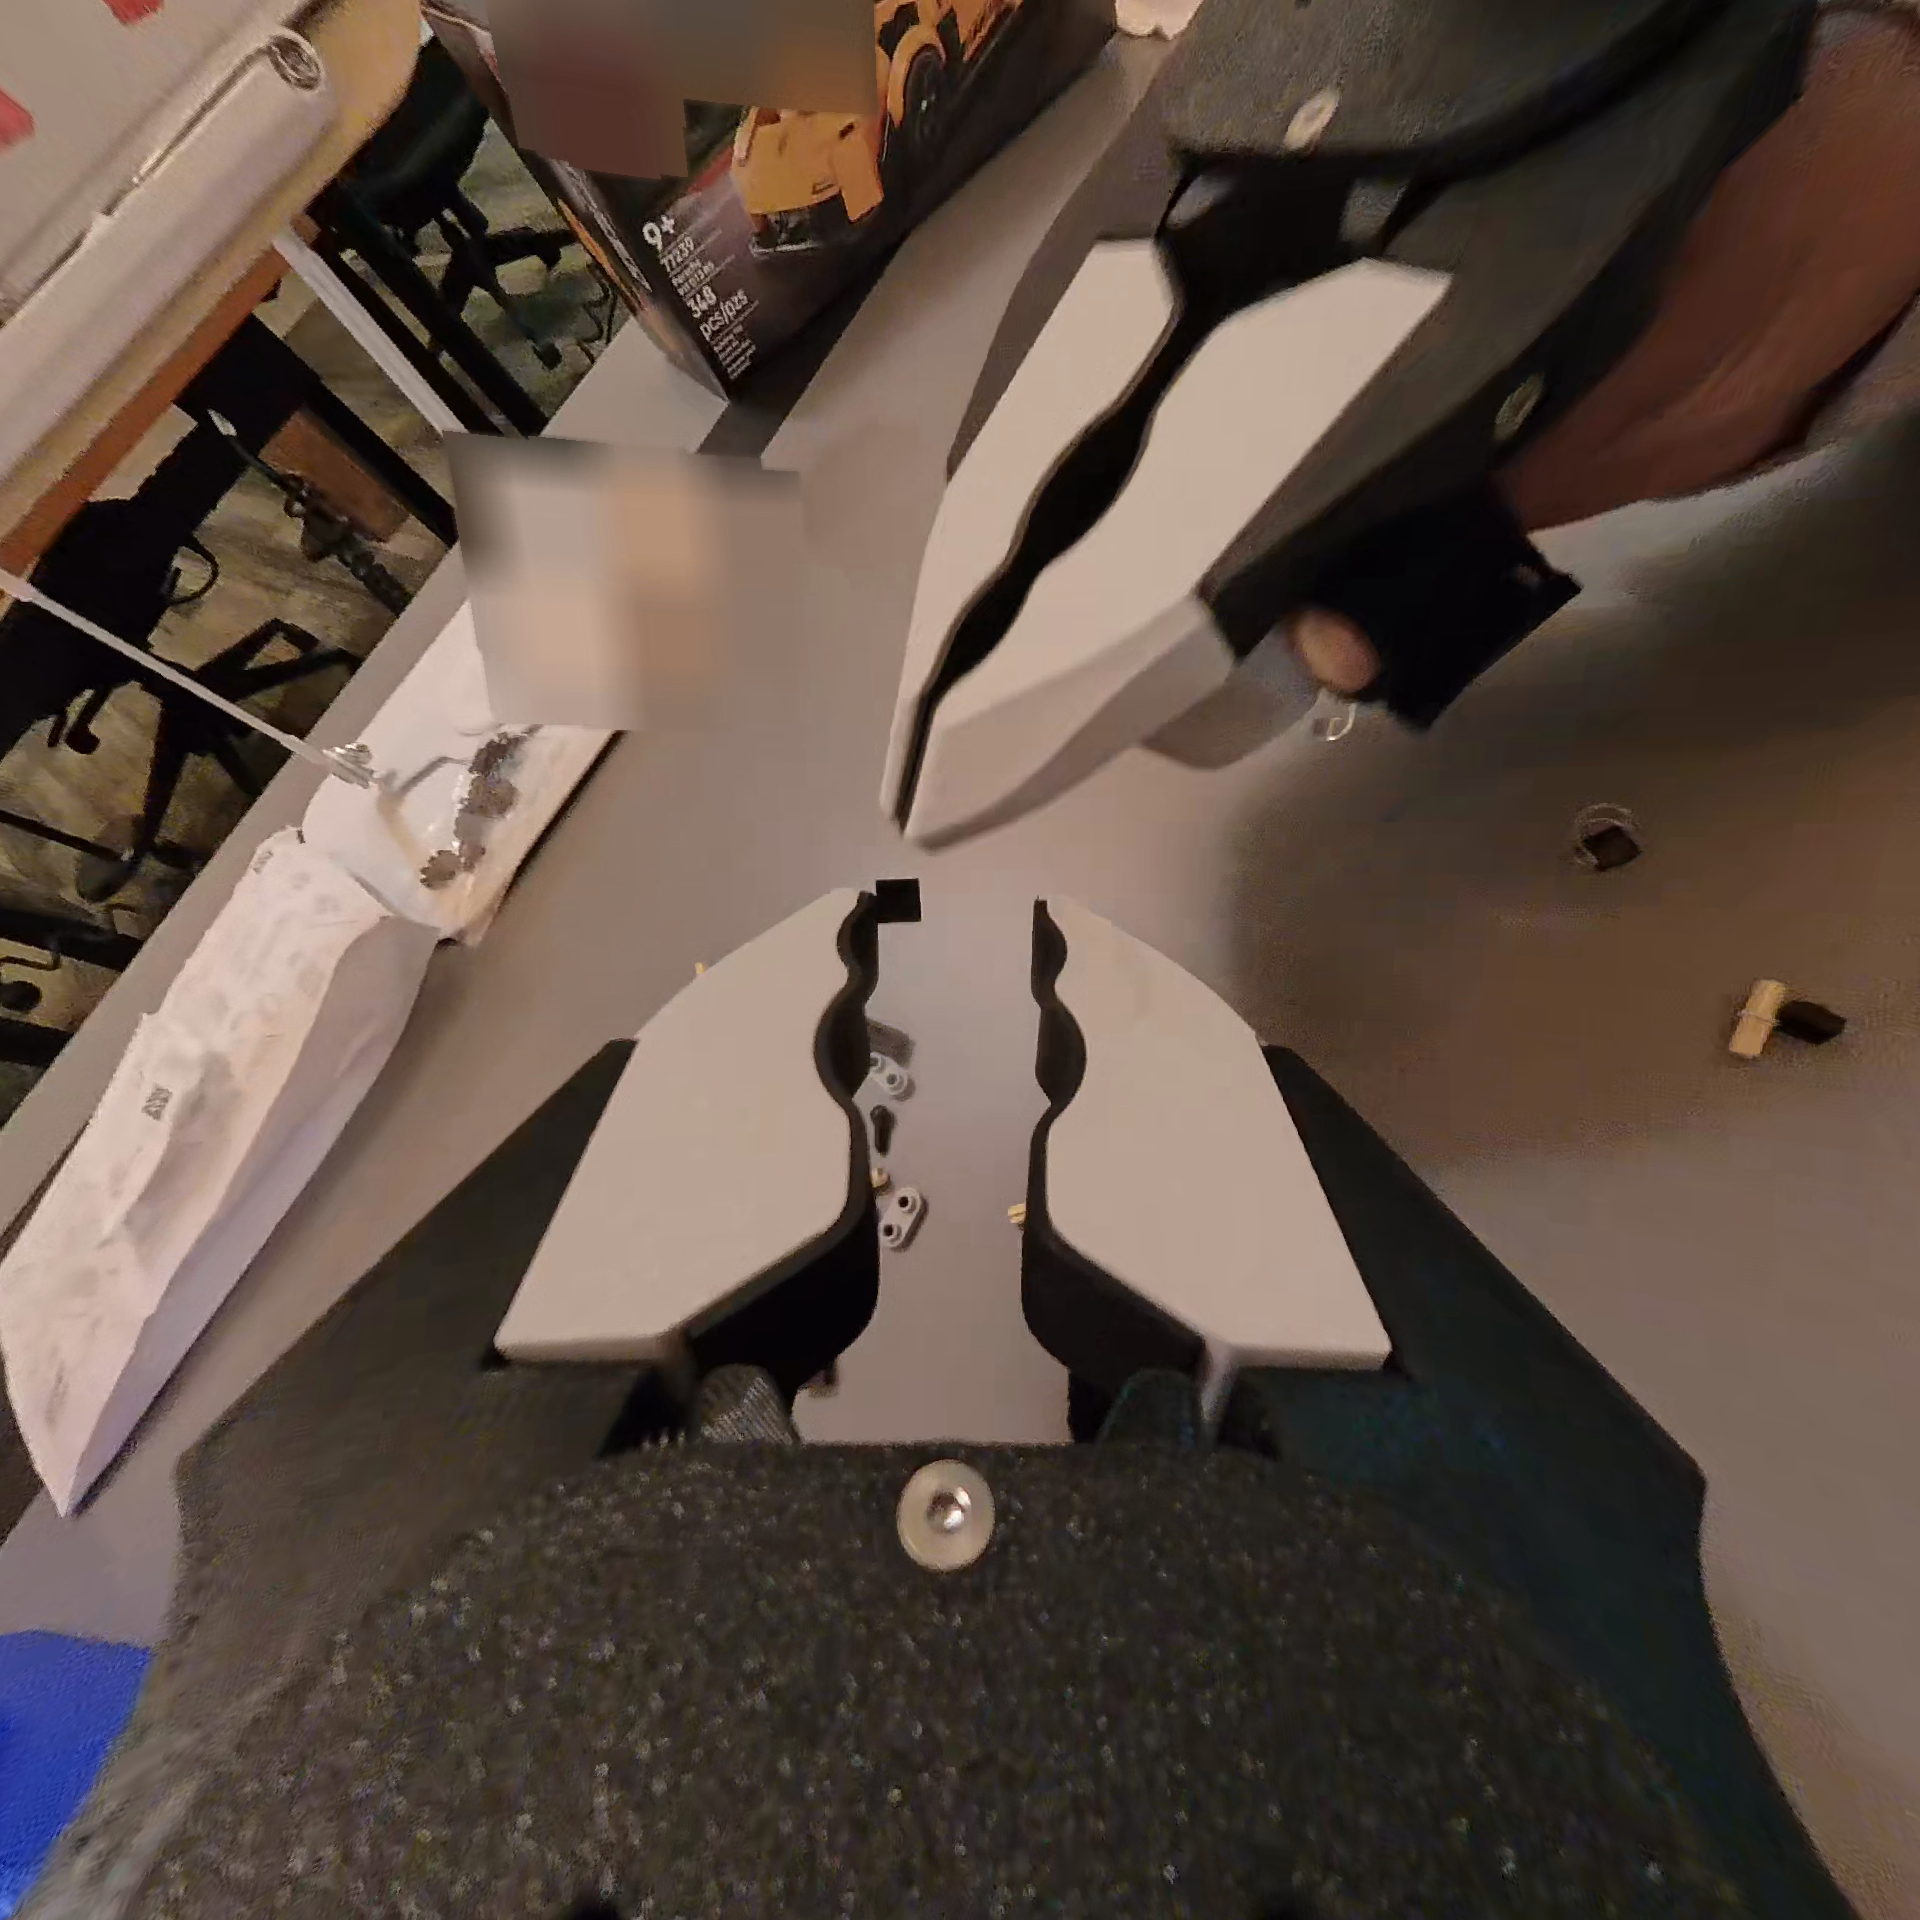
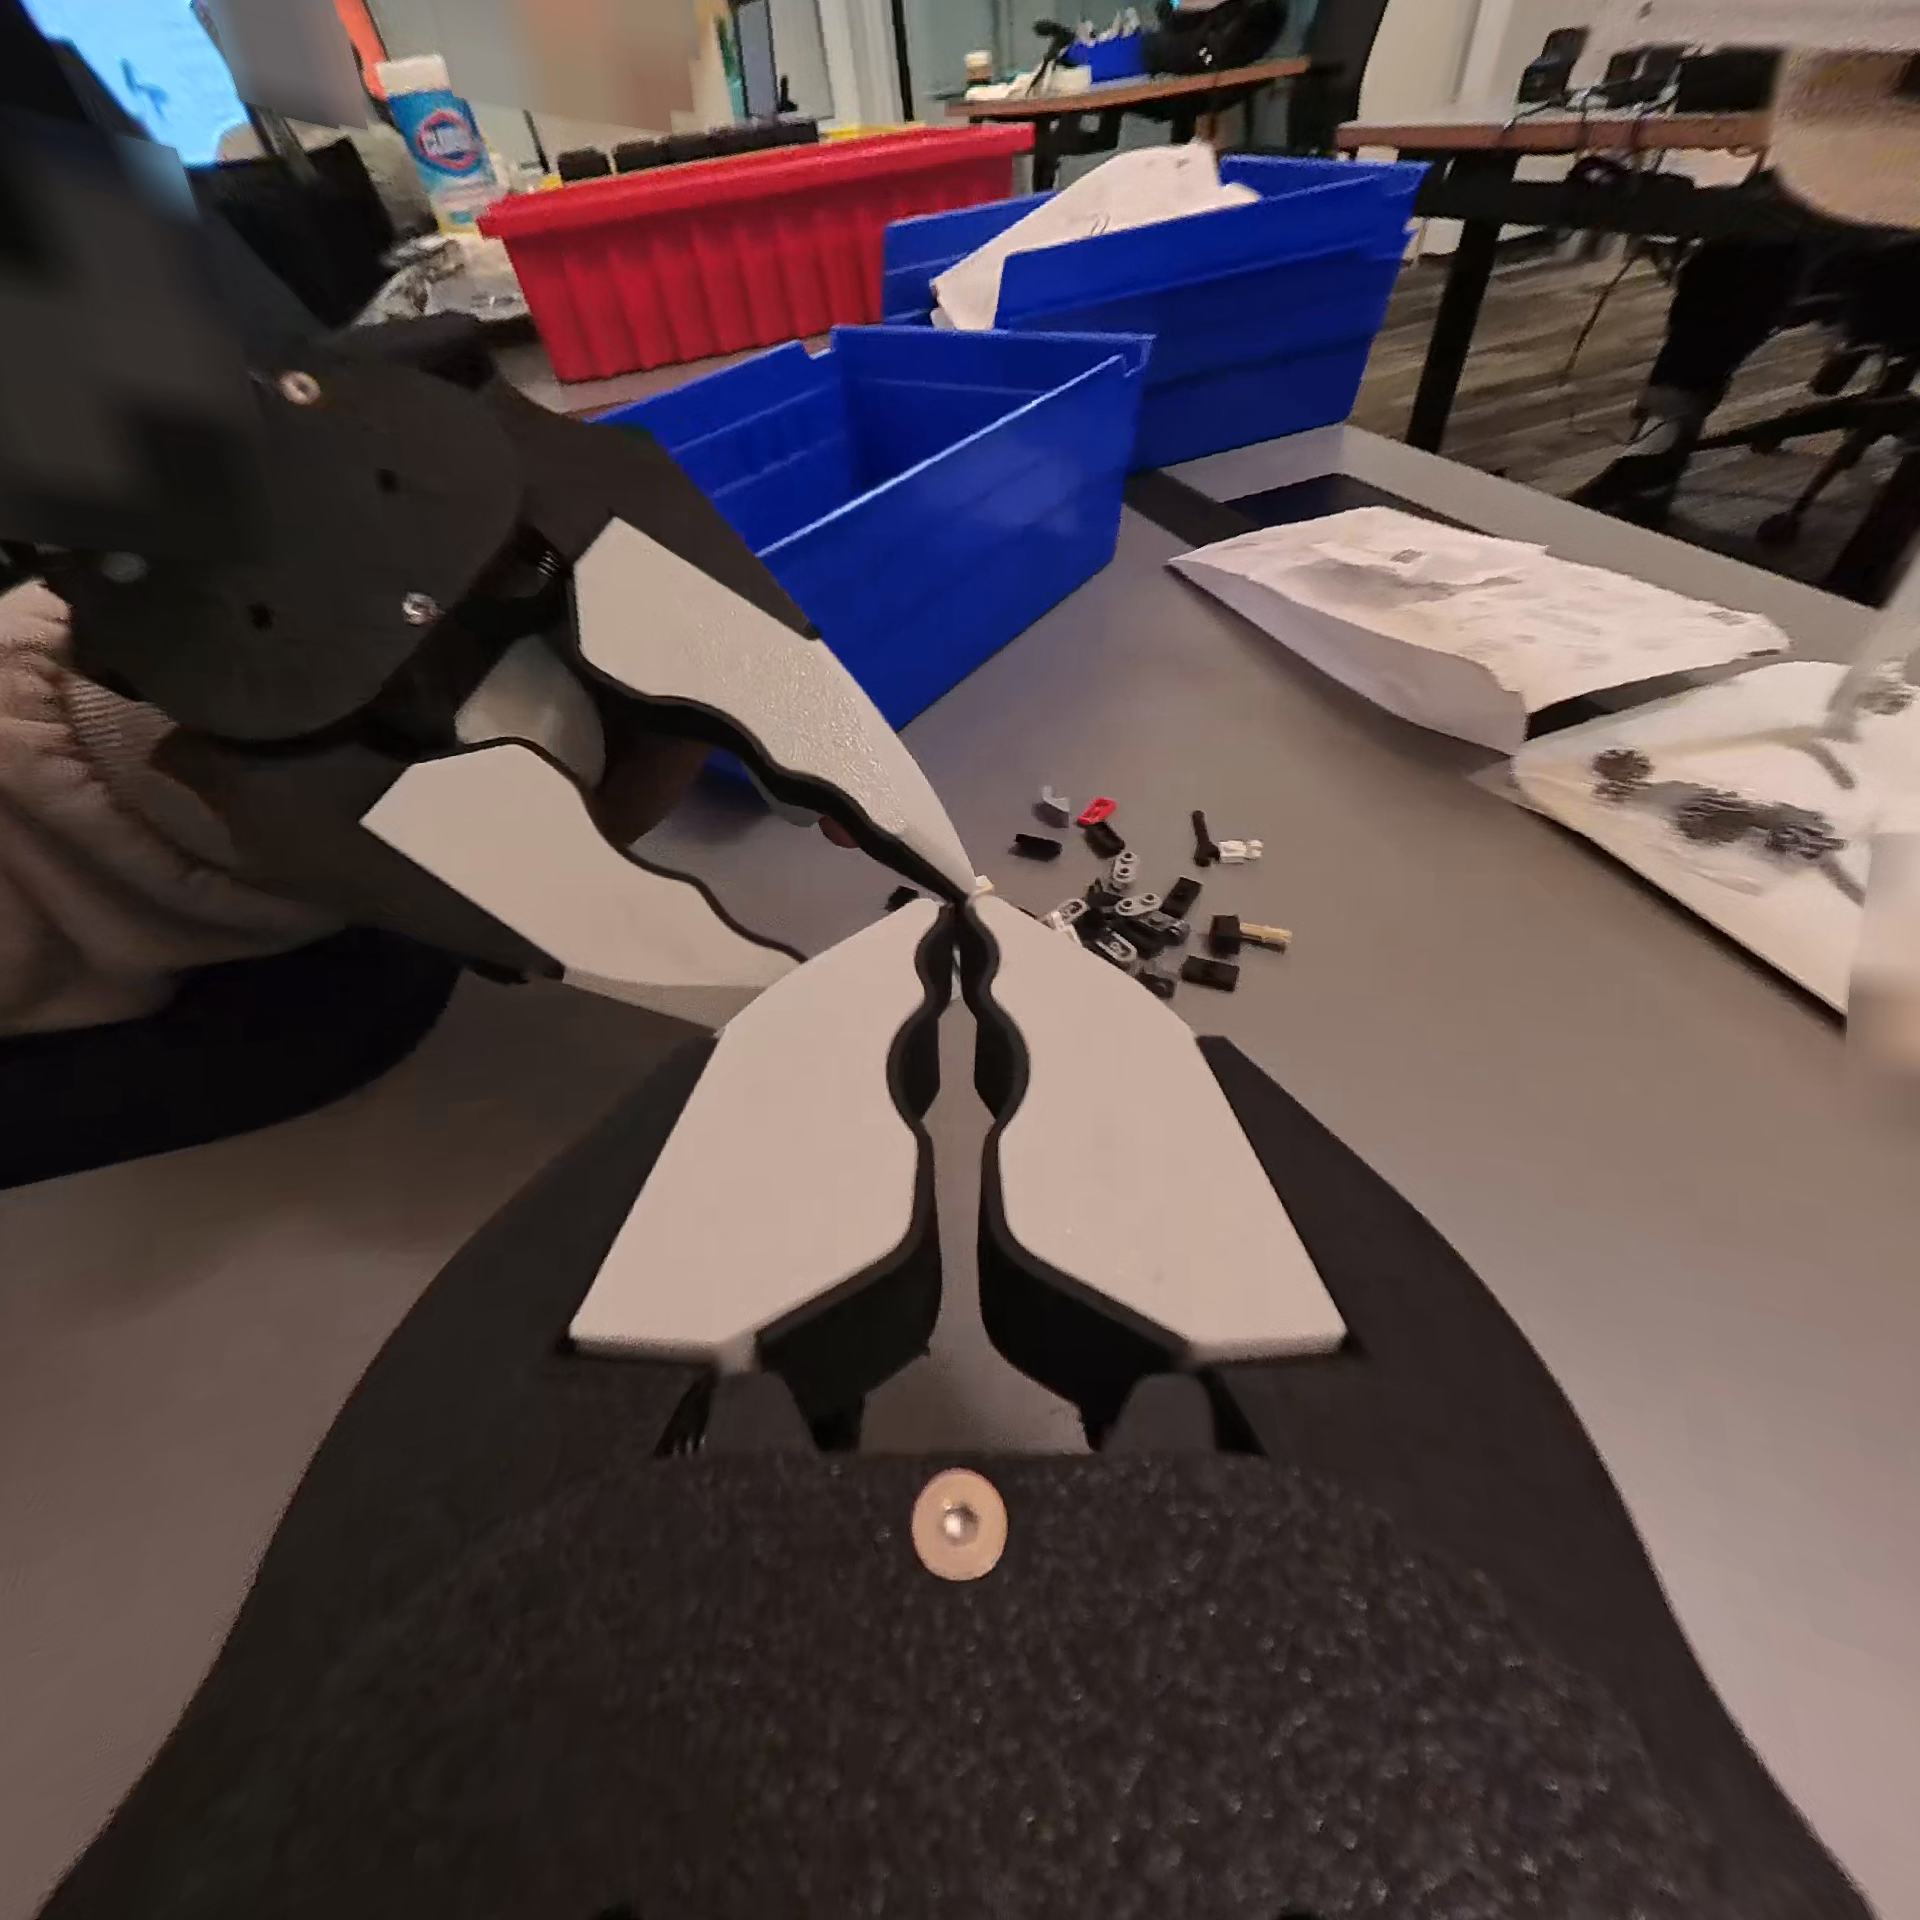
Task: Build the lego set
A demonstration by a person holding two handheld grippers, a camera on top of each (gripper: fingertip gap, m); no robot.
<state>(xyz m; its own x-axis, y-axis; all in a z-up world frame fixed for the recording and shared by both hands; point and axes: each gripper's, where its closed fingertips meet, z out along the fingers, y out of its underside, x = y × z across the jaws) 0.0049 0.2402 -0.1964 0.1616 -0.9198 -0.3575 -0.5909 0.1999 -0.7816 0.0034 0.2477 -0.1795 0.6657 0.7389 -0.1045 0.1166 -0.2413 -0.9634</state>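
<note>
My left gripper (image 1: pixel 951 902) is open above the grey table (image 1: pixel 1455 1143), with nothing between its jaws. A small black piece (image 1: pixel 900 900) sits right at its left fingertip; I cannot tell whether it touches. Small grey and black pieces (image 1: pixel 896 1081) lie on the table below the gap. My right gripper (image 2: pixel 956 912) has its tips together, and nothing shows between them. It comes in from the upper right in the left wrist view (image 1: pixel 906 816), tips just beyond the left gripper's. A pile of loose pieces (image 2: pixel 1132 914) lies just past both grippers.
Blue bins (image 2: pixel 935 499) and a red bin (image 2: pixel 748 249) stand behind the work spot. White paper bags (image 2: pixel 1455 613) and an opened bag of dark parts (image 2: pixel 1714 810) lie to the right. The set's box (image 1: pixel 790 260) stands at the far edge. A black-and-tan pin (image 1: pixel 1782 1023) lies apart. Both grippers' tips are close together, under 4 cm apart. Left tips and right tips are each some 15 cm from the black-and-tan pin (image 1: pixel 1782 1023).
</note>
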